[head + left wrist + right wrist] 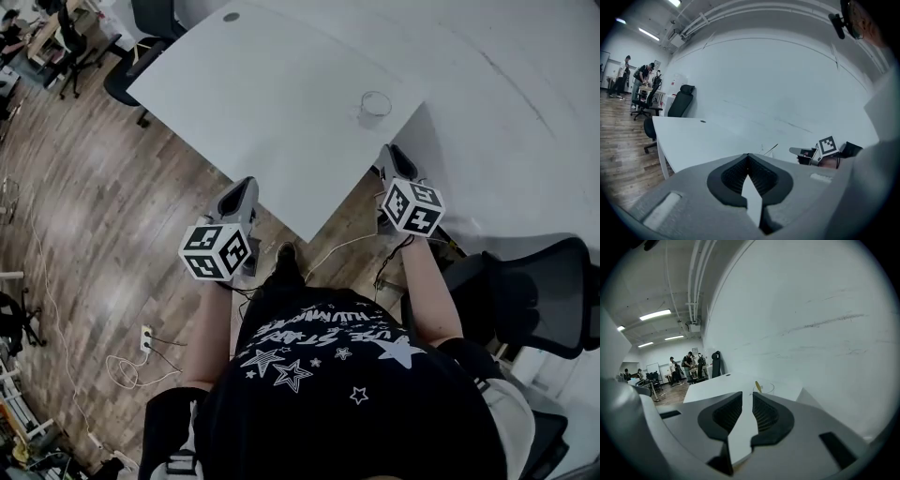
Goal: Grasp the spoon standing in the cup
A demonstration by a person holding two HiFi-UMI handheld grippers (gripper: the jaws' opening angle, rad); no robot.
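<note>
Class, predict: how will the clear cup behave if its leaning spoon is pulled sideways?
The small clear cup looks thin-walled, so it is probably light and tippy. The yellowish spoon leans inside, likely levering it over. The smooth white table may let it slide.

Clear round cup [375, 105] stands upright on white table [262, 103], far right, close to the table's right edge near the corner. Slim spoon [758, 386] with a yellowish top end stands in the cup, tilted, leaning on the rim, top poking above it.
</note>
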